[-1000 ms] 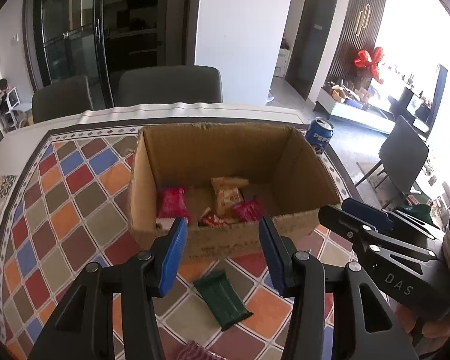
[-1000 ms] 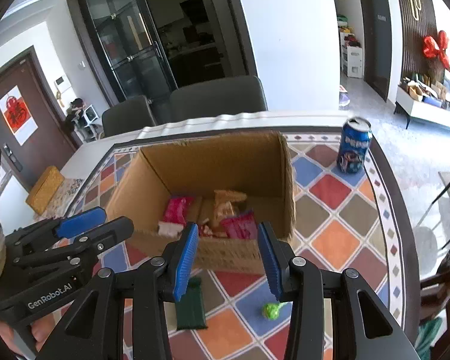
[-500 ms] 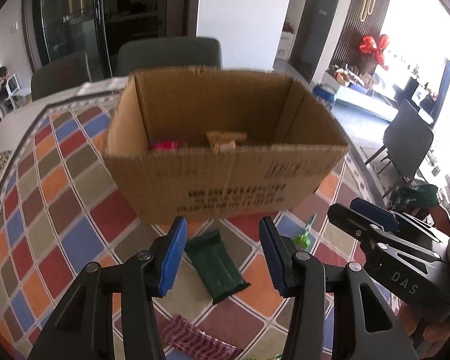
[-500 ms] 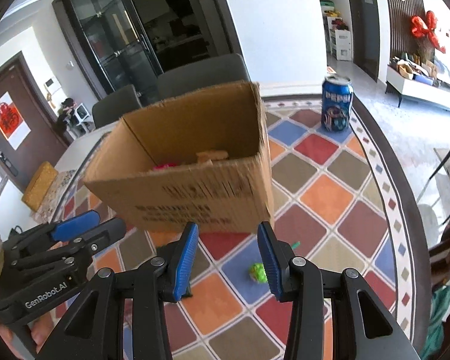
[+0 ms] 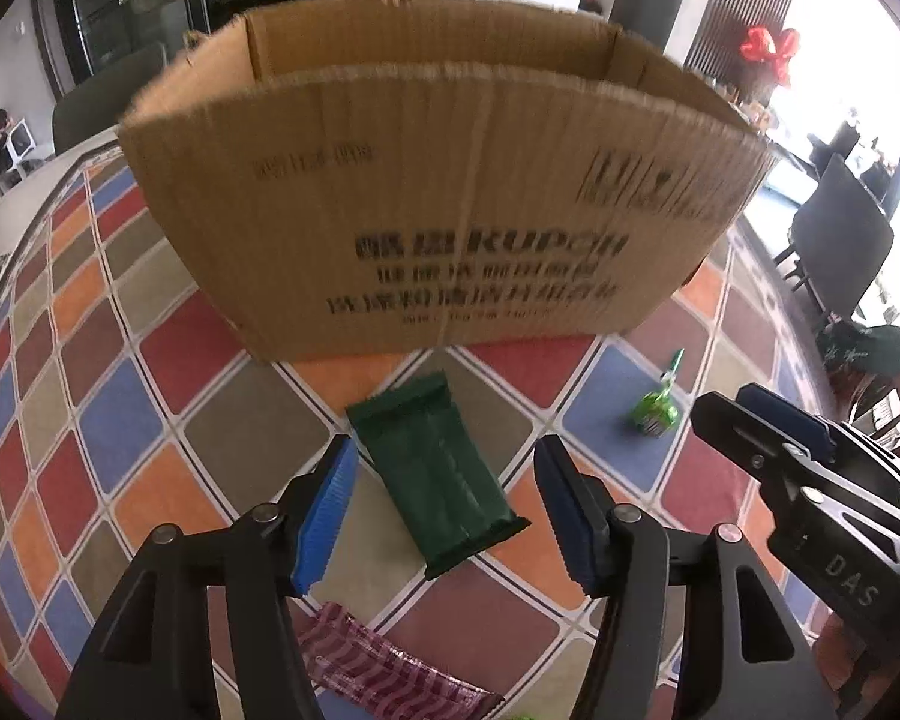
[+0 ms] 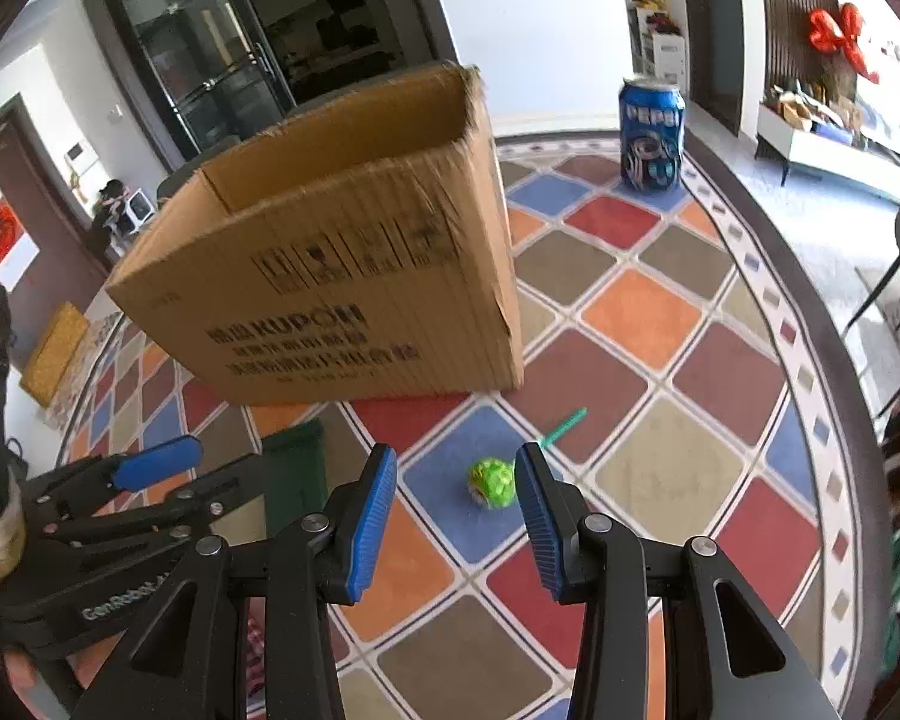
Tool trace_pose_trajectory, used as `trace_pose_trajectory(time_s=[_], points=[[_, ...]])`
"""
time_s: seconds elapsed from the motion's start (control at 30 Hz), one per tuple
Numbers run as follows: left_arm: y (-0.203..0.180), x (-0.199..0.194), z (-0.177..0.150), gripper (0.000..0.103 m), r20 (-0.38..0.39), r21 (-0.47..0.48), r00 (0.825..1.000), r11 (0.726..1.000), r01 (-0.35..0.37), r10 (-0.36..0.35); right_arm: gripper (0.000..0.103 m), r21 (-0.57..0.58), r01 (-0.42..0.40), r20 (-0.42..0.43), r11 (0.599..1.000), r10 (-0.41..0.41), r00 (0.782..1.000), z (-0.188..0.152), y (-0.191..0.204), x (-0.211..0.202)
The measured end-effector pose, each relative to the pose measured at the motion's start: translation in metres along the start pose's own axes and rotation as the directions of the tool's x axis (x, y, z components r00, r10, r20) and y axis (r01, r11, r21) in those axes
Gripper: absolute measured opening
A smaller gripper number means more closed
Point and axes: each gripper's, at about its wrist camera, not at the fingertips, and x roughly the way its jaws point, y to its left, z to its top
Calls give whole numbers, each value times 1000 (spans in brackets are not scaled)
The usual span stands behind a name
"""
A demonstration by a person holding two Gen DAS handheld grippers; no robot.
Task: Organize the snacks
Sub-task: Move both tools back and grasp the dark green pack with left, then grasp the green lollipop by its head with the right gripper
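The left gripper (image 5: 441,507) has its jaws spread over the dark green snack packet (image 5: 435,474), which lies flat on the bench (image 5: 120,396) just before the cardboard box (image 5: 438,198). The right gripper (image 6: 456,513) has its jaws spread, empty, by the green lollipop (image 6: 492,483).

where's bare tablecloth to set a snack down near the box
Free: the tiles right of the cardboard box, between it and the Pepsi can, and those beyond the green lollipop. Crowded: in front of the box, where the green wrapper, striped packet and lollipop lie.
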Motion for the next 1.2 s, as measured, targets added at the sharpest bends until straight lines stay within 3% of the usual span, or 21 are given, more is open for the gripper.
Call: trace_pose_trajectory(time_s=[0.33, 0.87, 0.9, 1.0, 1.2], points=[[-5, 29, -10, 61, -62, -10, 998, 1000, -11, 11, 42, 48, 8, -43, 999, -6, 999, -14, -14, 17], [0, 59, -11, 63, -82, -20, 994, 997, -80, 78, 42, 58, 8, -74, 998, -4, 997, -14, -15, 36], [2, 59, -11, 62, -80, -27, 994, 997, -77, 75, 42, 59, 6, -75, 998, -2, 997, -13, -15, 37], [8, 60, -10, 45, -65, -49, 994, 994, -96, 93, 42, 61, 12, -82, 998, -7, 997, -10, -15, 42], [26, 60, -9, 43, -59, -93, 998, 995, -36, 31, 42, 55, 28, -102, 998, -22, 995, -7, -15, 54]])
